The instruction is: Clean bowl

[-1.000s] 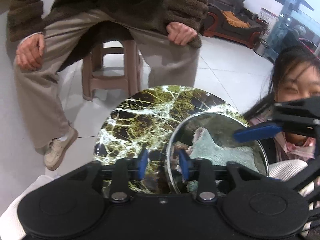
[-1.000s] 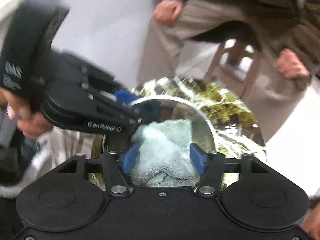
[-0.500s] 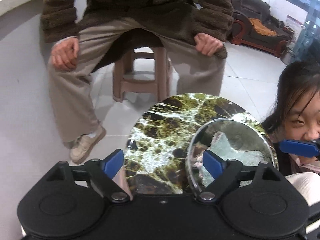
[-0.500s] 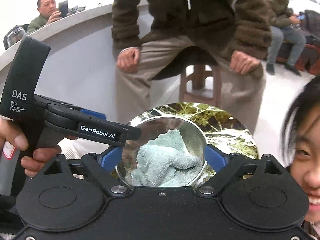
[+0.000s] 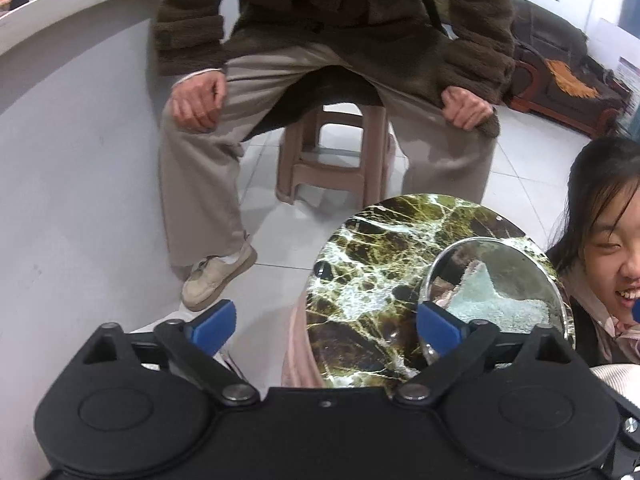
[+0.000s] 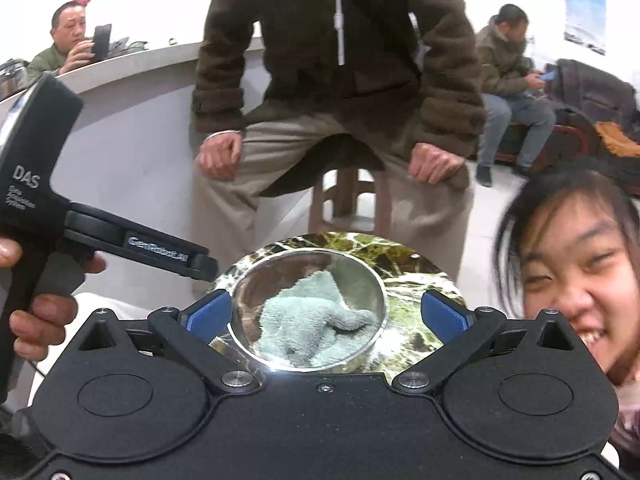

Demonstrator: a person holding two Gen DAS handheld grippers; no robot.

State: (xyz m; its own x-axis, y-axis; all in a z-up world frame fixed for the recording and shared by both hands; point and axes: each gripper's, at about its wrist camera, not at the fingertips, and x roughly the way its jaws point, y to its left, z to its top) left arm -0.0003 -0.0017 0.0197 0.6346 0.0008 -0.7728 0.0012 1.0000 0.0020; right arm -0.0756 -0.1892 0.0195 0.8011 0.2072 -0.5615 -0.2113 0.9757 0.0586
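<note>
A shiny metal bowl [image 6: 308, 312] stands on a small round green-marble table [image 6: 404, 256], with a pale green cloth [image 6: 304, 324] lying loose inside it. My right gripper [image 6: 326, 316] is open, its blue pads spread wider than the bowl and holding nothing. In the left wrist view the bowl [image 5: 500, 280] with the cloth [image 5: 492, 300] sits at the table's [image 5: 360, 280] right side. My left gripper [image 5: 326, 322] is open and pulled back to the left of the bowl, empty. Its black body [image 6: 100, 236] shows at the left of the right wrist view.
A person in a brown fleece jacket [image 5: 336, 36] sits on a plastic stool [image 5: 336, 156] just behind the table. Another person's head [image 6: 568, 256] leans in close at the table's right. Pale tiled floor [image 5: 280, 248] and a grey counter wall [image 5: 80, 168] lie to the left.
Both grippers opened: the left let go of the bowl's rim and drew back left; the right released the cloth into the bowl and pulled up and away.
</note>
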